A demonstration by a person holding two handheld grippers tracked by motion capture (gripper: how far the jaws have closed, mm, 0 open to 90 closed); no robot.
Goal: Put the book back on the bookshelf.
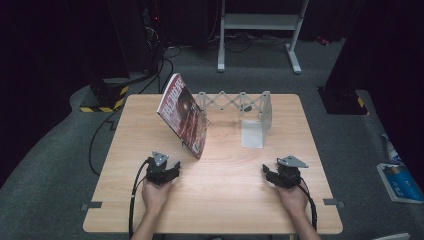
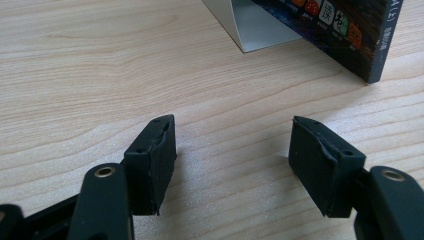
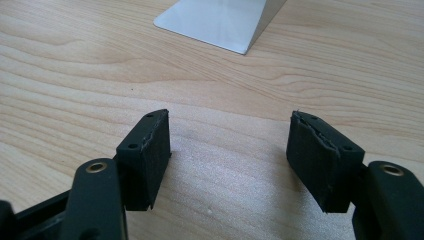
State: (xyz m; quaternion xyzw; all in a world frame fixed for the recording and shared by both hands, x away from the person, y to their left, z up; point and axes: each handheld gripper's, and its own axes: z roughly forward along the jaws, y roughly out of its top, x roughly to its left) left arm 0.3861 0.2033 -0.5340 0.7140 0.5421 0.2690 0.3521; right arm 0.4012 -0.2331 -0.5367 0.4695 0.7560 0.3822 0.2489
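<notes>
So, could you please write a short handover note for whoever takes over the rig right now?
Left claw: open, empty, resting on the table just short of the book's near corner.
Right claw: open, empty, on the table in front of the rack's plate.
Book: standing tilted, leaning against the left end of the rack, near corner on the table.
Done: book rests against the rack; neither claw holds it.
Left: probably to stand the book properly in the rack, though I cannot tell for sure.
</notes>
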